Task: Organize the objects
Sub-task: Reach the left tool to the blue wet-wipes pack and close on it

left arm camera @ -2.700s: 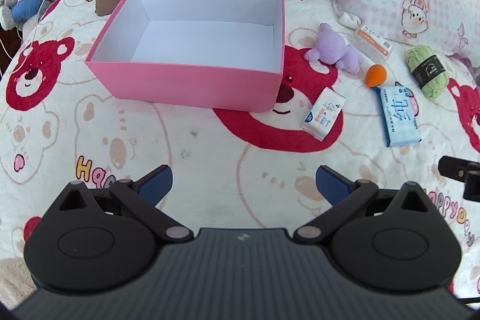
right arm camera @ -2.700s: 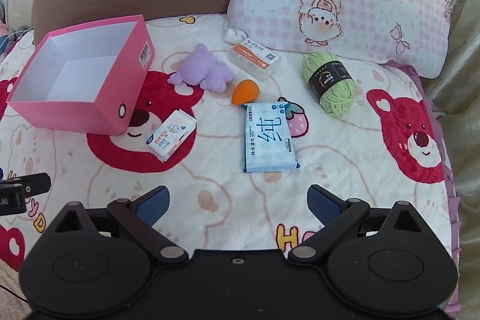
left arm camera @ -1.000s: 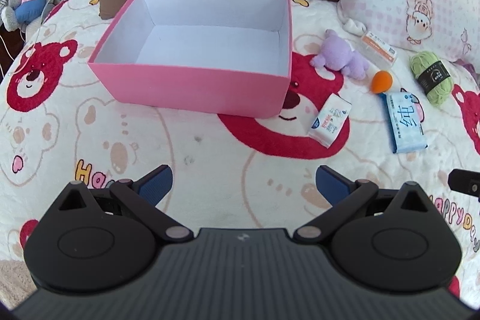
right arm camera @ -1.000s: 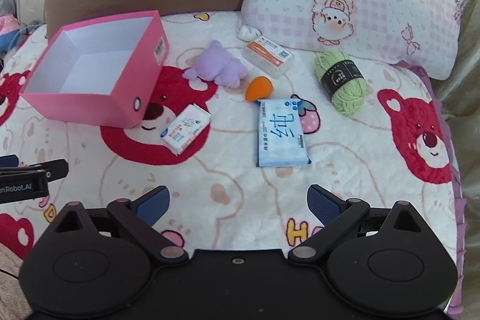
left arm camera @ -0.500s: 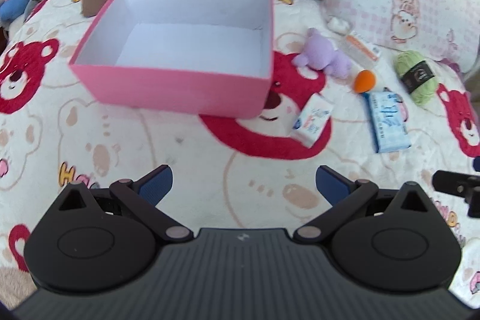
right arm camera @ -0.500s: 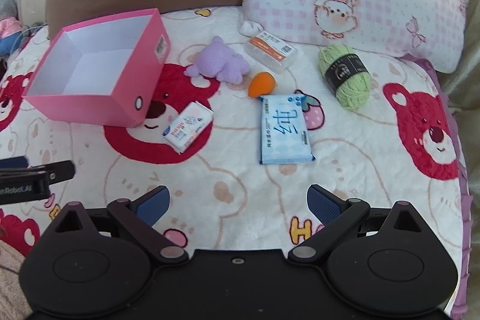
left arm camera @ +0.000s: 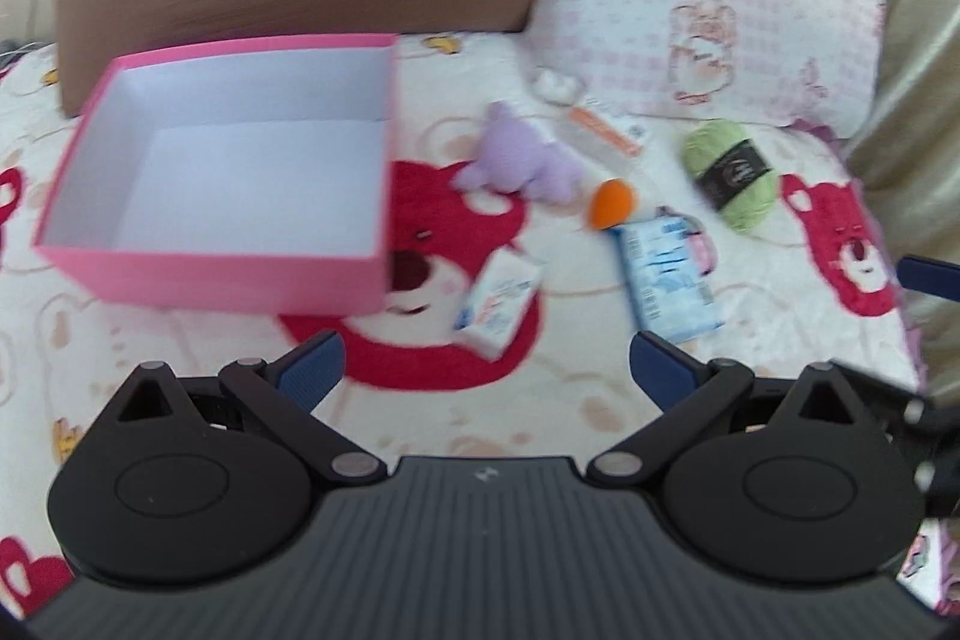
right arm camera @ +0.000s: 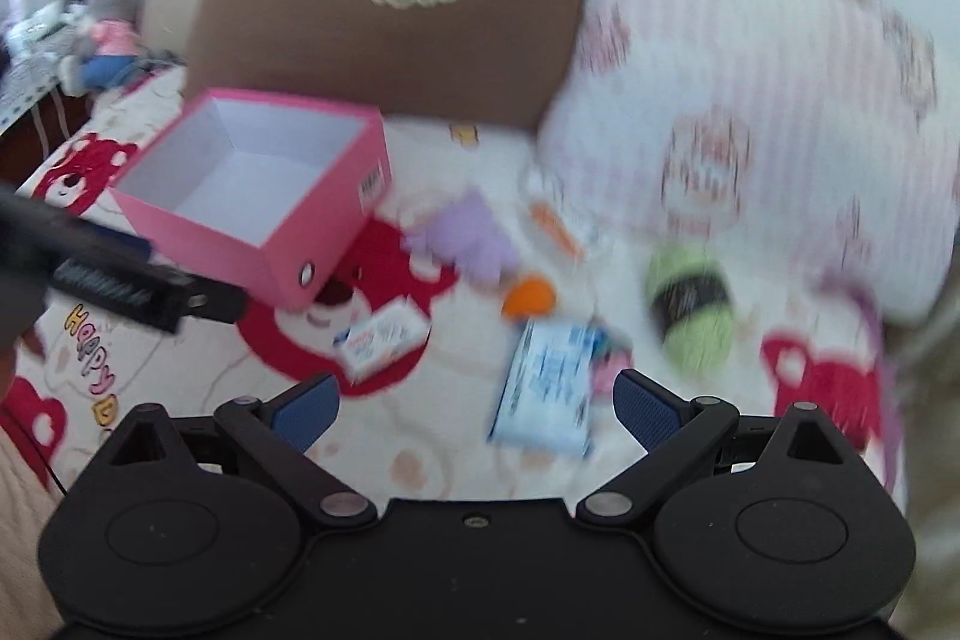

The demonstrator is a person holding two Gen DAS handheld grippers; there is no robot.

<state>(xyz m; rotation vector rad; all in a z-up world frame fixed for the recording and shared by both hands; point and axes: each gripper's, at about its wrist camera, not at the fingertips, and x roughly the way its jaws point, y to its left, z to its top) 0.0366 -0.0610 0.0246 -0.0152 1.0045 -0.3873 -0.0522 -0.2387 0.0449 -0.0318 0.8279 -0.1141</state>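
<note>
Both views are blurred, so the package labels cannot be read; only "Happy" [right arm camera: 84,346] on the bedspread [left arm camera: 198,352] is legible, at 9 o'clock in the right wrist view. The left gripper [left arm camera: 485,364] and right gripper [right arm camera: 474,403] are both wide open and hold nothing. The pink box [left arm camera: 228,280] lies at 10 o'clock, and the blue tissue pack [right arm camera: 543,394] lies near the right gripper's fingers. Only the right view shows the grey plush toy [right arm camera: 108,34].

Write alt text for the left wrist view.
Blurred view over the open, empty left hand-held gripper toward an empty pink box on a bear-print blanket. Right of the box lie a purple plush, orange sponge, tissue packs and green yarn.
</note>
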